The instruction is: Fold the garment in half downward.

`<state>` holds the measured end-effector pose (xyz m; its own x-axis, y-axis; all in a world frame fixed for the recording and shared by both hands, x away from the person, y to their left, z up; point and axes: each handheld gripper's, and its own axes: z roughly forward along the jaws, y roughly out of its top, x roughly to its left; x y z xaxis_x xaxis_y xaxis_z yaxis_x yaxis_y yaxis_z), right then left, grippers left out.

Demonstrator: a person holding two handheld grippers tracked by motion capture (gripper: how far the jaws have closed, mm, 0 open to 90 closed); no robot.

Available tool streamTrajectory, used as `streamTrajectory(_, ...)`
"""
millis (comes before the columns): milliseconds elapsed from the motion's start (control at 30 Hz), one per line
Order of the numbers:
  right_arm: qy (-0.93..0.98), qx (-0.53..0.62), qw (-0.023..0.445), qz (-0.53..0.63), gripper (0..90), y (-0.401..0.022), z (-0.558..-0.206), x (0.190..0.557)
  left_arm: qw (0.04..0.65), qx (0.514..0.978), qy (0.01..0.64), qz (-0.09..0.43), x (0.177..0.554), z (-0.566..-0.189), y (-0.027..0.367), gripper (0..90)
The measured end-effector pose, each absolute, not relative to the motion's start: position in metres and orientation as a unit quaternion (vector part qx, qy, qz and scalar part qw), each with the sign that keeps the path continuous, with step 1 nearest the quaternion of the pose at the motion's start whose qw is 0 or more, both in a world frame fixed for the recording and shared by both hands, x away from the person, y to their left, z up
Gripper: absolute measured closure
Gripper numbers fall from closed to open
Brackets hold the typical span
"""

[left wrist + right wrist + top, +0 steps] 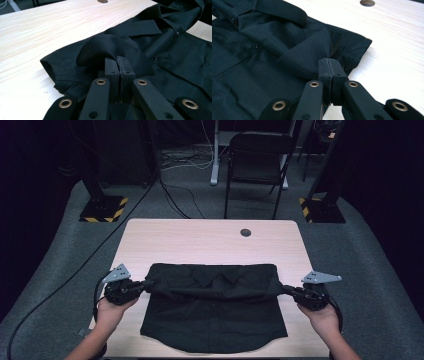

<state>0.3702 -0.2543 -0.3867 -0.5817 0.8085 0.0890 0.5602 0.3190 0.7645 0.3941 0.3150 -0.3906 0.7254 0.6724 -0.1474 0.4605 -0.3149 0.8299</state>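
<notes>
Jaws pinch shirt (214, 307); chair (257, 162) beyond table (210, 240)

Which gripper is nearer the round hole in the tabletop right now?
Right. The right gripper pinches the black shirt at its right edge, below-right of the hole; the left gripper grips the shirt's left edge, farther across the table.

The black button-front fabric shirt (214, 312) lies flat on the pale wooden surface (200, 240), collar end folded over its body, both fold corners pinched

Matt black cloth shirt (215, 312) on smooth, seemingly wooden table (200, 240).
</notes>
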Motion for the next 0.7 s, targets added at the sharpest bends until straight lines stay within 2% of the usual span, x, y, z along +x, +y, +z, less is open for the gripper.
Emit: streamTrajectory(700, 0.804, 0.436, 0.146, 0.378, 89.0, -0.253, -0.406, 0.361, 0.453, 0.810, 0.360, 0.099, 0.388, -0.408, 0.316, 87.4)
